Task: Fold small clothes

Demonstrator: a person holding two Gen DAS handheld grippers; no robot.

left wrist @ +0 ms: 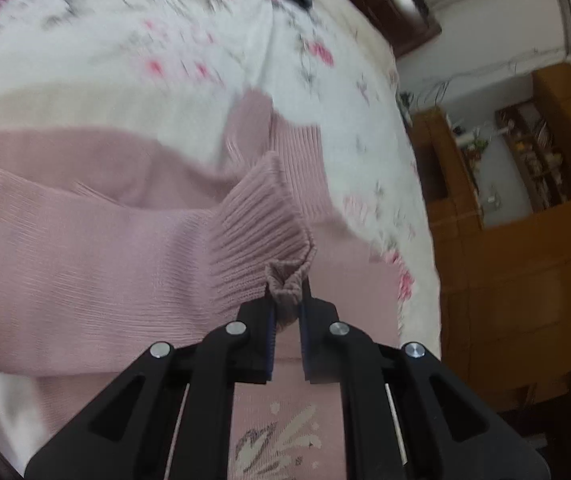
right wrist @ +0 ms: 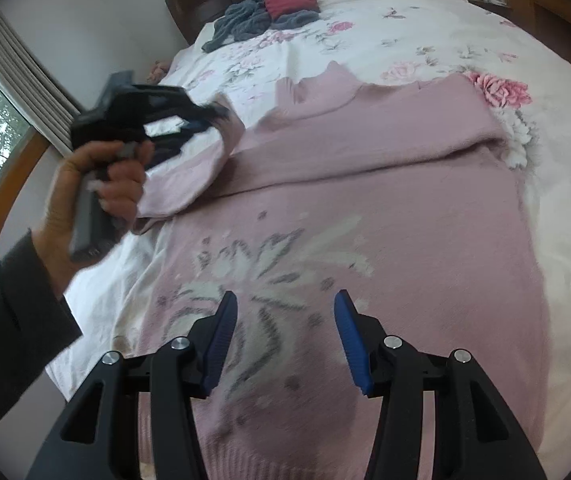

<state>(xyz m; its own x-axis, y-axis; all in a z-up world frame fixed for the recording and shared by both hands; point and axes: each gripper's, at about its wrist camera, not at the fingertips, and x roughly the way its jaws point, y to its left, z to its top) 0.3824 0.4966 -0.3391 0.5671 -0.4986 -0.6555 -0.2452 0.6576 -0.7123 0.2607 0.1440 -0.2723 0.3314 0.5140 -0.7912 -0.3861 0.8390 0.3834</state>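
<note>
Left wrist view: the left gripper (left wrist: 285,312) pinches the ribbed cuff (left wrist: 261,236) of the pink sweater (left wrist: 85,264), the sleeve lifted over the body — only a small tuck of knit sits between the jaws, so it could slip out mid-fold. Right wrist view: the right gripper (right wrist: 283,340) hangs spread wide, empty, above the sweater spread on the floral bedspread (right wrist: 405,32) — plenty of bare bed beyond, the mattress edge near on the left.

a dusty pink knitted sweater (right wrist: 385,200) is marked with a white and grey floral motif (right wrist: 269,276) on its front. the white bed sheet (right wrist: 405,28) is printed with pink roses and grey-green leaves. grey and dark red crumpled clothes (right wrist: 269,12) are seen. black grippers (right wrist: 285,332) are fitted with blue pads (right wrist: 347,328).
</note>
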